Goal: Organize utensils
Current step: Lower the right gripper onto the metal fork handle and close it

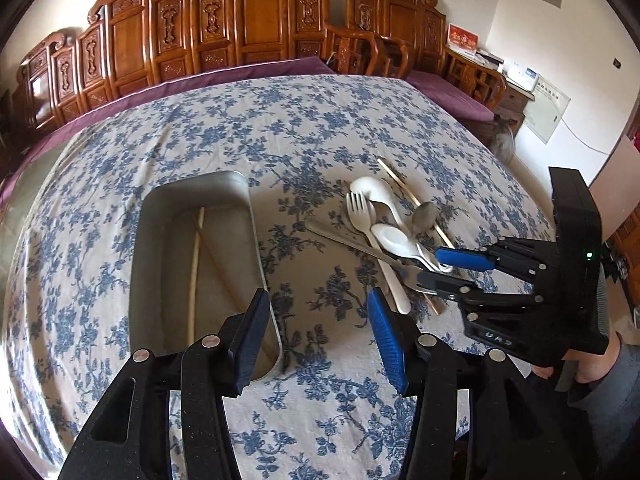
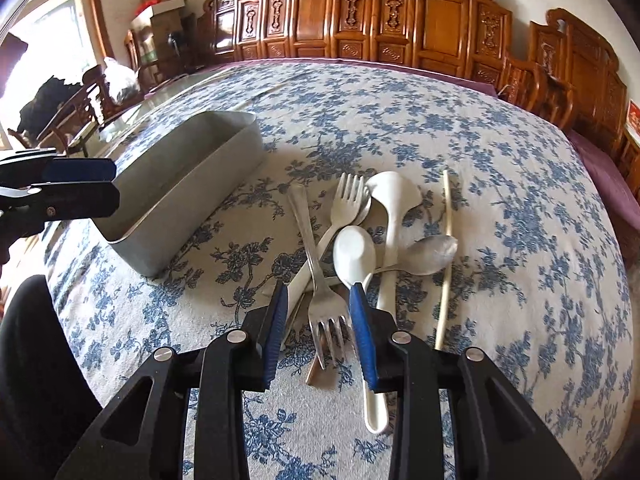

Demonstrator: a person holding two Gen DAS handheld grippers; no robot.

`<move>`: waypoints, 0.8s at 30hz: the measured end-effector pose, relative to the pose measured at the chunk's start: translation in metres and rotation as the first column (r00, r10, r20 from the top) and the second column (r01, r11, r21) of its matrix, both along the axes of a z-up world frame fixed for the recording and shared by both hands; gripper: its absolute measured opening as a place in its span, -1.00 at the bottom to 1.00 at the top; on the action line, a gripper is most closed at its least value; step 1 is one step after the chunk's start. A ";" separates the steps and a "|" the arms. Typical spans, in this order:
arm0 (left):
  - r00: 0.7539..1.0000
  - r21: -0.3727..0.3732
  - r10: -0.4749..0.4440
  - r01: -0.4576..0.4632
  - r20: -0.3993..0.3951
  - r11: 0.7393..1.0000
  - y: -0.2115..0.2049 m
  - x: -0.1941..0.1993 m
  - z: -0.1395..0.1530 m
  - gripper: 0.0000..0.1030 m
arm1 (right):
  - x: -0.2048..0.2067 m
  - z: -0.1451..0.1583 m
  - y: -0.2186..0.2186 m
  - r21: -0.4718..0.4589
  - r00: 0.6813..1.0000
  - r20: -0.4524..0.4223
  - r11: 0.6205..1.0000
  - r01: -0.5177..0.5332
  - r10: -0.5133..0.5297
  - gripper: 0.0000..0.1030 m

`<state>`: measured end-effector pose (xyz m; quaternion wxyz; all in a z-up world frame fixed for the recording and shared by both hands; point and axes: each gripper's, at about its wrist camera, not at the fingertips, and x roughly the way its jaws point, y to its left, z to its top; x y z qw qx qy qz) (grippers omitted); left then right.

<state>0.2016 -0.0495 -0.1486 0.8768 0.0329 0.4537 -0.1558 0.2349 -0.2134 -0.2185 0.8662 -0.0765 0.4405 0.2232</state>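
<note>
A pile of utensils lies on the flowered tablecloth: a metal fork (image 2: 324, 312), a white plastic fork (image 2: 340, 208), a small white spoon (image 2: 354, 256), a large white spoon (image 2: 394, 200), a metal spoon (image 2: 432, 254) and a chopstick (image 2: 446, 248). The pile also shows in the left wrist view (image 1: 384, 228). My right gripper (image 2: 320, 300) is open, its fingers on either side of the metal fork's head, low over the pile. My left gripper (image 1: 316, 300) is open and empty beside the grey metal tray (image 1: 160, 248), which holds two chopsticks (image 1: 200, 256).
The tray (image 2: 180, 184) stands left of the pile. Carved wooden benches (image 1: 248, 28) with purple cushions (image 1: 448, 92) line the far side of the table. My right gripper's body (image 1: 540, 272) shows at the right of the left wrist view.
</note>
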 end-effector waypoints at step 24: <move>0.999 0.005 -0.018 0.019 -0.046 1.000 -0.021 -0.004 -0.024 -0.06 | 0.005 -0.026 0.011 -0.073 0.997 -0.045 0.995 -0.062 0.059 -0.33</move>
